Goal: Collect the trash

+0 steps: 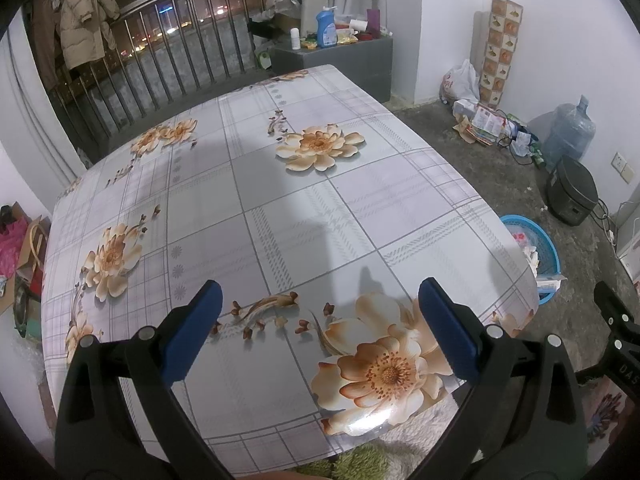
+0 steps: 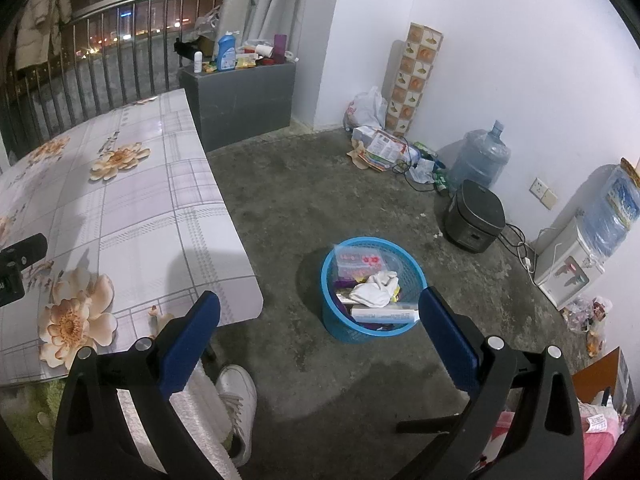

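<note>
A round blue basket [image 2: 339, 326] stands on the concrete floor beside the table and holds trash: a crumpled white tissue [image 2: 374, 289], a clear plastic pack [image 2: 357, 261] and a white tube [image 2: 384, 314]. It also shows in the left wrist view [image 1: 548, 248], partly hidden by the table's edge. My left gripper [image 1: 320, 304] is open and empty above the near part of the flowered tablecloth [image 1: 256, 184]. My right gripper [image 2: 320, 312] is open and empty above the floor, near the basket. No loose trash shows on the tablecloth.
A black rice cooker [image 2: 474, 216], a water jug [image 2: 478, 160] and a water dispenser [image 2: 572, 264] stand along the right wall. Bags and papers [image 2: 380, 144] lie in the corner. A grey cabinet [image 2: 240, 96] with bottles stands behind the table. A white shoe [image 2: 240, 396] is near the table's corner.
</note>
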A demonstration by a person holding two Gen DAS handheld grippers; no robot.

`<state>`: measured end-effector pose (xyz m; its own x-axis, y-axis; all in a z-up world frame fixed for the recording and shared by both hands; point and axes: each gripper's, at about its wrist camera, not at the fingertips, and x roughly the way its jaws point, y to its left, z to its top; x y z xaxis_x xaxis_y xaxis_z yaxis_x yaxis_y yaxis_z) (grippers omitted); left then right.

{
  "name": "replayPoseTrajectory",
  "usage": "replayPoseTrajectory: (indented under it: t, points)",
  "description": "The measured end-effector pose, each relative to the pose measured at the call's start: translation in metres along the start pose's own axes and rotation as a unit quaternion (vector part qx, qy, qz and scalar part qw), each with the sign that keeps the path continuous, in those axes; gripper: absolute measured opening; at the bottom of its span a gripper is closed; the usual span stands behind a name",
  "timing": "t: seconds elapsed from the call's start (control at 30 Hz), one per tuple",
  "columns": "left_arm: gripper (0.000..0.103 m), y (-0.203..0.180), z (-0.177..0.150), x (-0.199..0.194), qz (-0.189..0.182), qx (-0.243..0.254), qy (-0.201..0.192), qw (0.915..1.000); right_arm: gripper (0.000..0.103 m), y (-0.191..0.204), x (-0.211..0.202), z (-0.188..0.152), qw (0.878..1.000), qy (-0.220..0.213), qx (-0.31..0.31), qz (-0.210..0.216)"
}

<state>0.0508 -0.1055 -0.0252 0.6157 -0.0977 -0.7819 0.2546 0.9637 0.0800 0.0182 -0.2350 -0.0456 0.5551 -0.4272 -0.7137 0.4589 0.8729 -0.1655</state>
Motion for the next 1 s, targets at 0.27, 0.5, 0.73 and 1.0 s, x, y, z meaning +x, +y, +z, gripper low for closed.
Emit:
replayPoseTrajectory:
  t: [0.27, 0.5, 0.73, 1.0]
  points:
    - [0.094, 0.0004, 0.0003, 0.0000, 0.000, 0.001, 0.000, 1.0000, 0.097, 0.0008, -0.0001, 0.0000, 1.000, 0.000, 0.000, 0.000]
    - [0.094, 0.0007, 0.0009, 0.0001, 0.000, 0.001, 0.000, 1.0000, 0.097, 0.0019, -0.0010, 0.0019, 1.000, -0.002, -0.001, 0.001]
    - [0.094, 0.0005, 0.0011, -0.0001, 0.000, 0.001, 0.000, 1.0000, 0.097, 0.0022, -0.0014, 0.0027, 1.000, -0.003, -0.001, 0.001]
    - [0.094, 0.0007, 0.0005, -0.0004, 0.000, 0.001, 0.001, 1.0000, 0.097, 0.0027, -0.0015, 0.0022, 1.000, -0.003, -0.001, 0.001]
